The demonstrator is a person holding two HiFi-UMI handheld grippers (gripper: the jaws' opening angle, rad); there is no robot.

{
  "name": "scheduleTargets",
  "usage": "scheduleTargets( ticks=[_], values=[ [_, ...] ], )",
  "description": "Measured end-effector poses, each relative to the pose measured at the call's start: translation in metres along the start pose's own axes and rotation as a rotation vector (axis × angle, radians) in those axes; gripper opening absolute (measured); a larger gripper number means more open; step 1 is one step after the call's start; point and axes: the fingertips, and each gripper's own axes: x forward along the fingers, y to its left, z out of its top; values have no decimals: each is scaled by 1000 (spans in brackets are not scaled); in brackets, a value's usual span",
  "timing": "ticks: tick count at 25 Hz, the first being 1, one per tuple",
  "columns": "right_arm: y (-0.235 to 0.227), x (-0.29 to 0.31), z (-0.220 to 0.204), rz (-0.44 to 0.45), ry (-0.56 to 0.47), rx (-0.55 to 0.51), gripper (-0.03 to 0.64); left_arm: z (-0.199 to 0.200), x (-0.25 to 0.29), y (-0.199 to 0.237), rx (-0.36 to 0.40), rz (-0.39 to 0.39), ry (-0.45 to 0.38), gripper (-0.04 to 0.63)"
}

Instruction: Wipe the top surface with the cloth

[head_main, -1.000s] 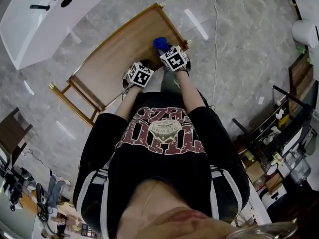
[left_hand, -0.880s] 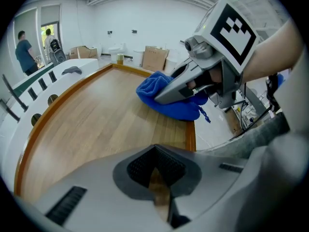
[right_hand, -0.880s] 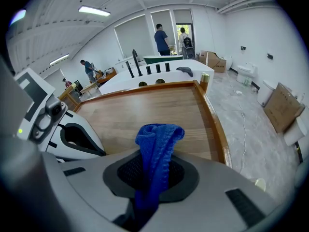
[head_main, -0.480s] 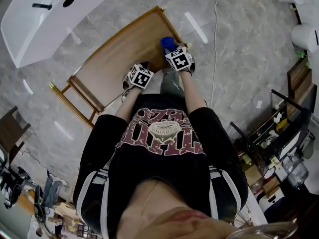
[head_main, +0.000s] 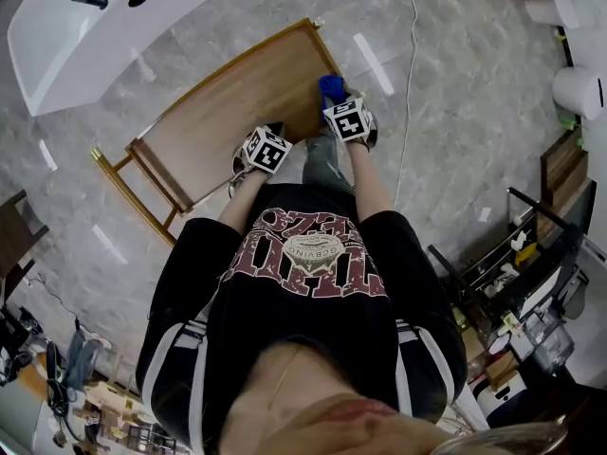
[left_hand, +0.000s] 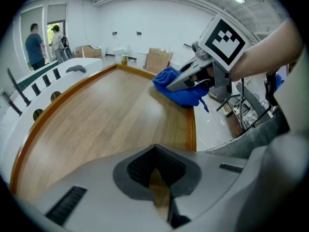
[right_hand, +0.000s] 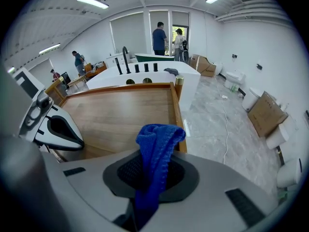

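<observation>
The wooden table top has a raised rim and lies in front of me. A blue cloth rests at its right edge, close to the near corner. My right gripper is shut on the cloth, which bunches up between the jaws in the right gripper view, cloth, gripper. The left gripper view shows that cloth pressed on the wood under the right gripper. My left gripper hovers over the near edge, shut and holding nothing.
A white counter with black fittings stands beyond the table's far left. A cable runs over the marble floor to the right. Shelves with clutter stand at the right. Several people stand far off by a doorway.
My right gripper has slid the blue cloth to the right, toward the table's right edge. The left gripper has hardly moved.
</observation>
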Motion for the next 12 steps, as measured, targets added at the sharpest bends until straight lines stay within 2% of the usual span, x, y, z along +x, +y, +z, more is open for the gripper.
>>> scheduleTargets(
  ticks=[4, 7, 12],
  values=[
    [-2, 1, -2, 2, -15, 24, 58, 0, 0, -2, -12, 4, -16, 46],
    [3, -3, 2, 25, -62, 63, 58, 1, -5, 1, -59, 11, -41, 46],
    [38, -4, 19, 106, -110, -55, 58, 0, -27, 22, -135, 109, -132, 46]
  ],
)
